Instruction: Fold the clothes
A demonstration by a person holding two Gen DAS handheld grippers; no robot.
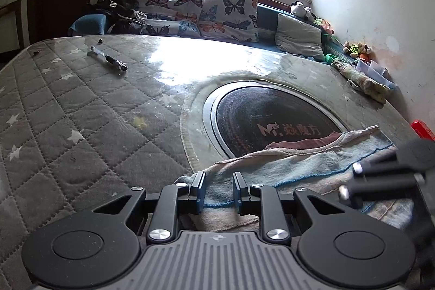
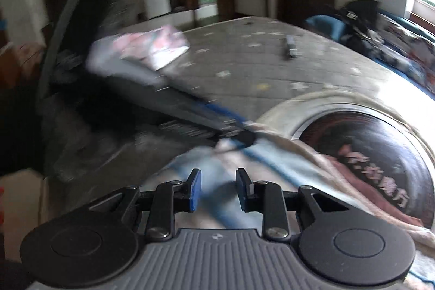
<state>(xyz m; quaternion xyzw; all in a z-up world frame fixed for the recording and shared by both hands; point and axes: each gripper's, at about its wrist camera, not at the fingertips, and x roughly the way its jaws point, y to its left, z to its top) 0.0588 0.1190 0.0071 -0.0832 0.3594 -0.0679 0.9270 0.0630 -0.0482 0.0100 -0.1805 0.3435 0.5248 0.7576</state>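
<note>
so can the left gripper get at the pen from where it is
Probably yes. The left gripper is open over the shirt, and only bare quilted table cover lies between it and the pen.

The right wrist view is smeared with motion blur: the left gripper [image 2: 239,131] reaching in from the left is only a dark streak, so its jaws cannot be read there, and a pinkish folded item [image 2: 152,46] beyond it is unidentifiable. The garment [image 1: 299,167] runs under the gripper bodies, its near part hidden, and the red object [image 1: 422,128] is cut off by the frame's right edge.
</note>
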